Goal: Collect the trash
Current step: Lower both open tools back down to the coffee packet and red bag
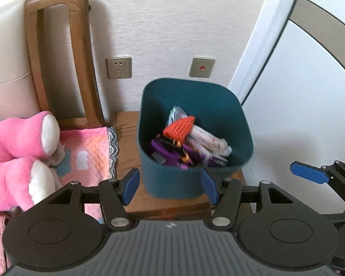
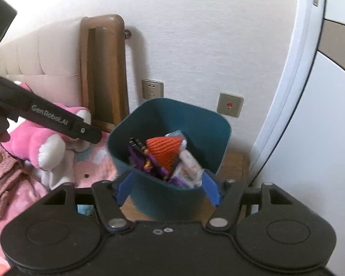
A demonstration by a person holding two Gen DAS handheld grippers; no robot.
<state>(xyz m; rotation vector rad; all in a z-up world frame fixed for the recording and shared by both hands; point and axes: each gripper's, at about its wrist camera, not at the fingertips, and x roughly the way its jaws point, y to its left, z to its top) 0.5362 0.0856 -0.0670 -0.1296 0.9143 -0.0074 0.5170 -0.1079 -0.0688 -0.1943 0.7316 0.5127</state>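
Observation:
A dark teal trash bin stands on a wooden nightstand. It holds an orange foam net, purple wrappers and white packets. My left gripper is open and empty, its blue pads on either side of the bin's near wall. In the right wrist view the bin shows with the orange net on top. My right gripper is open and empty, just in front of the bin's near rim. One right fingertip shows in the left wrist view.
A bed with a pink quilt and a pink plush toy lies left of the nightstand. A wooden headboard post stands behind. Wall sockets sit above the bin. A white door is on the right.

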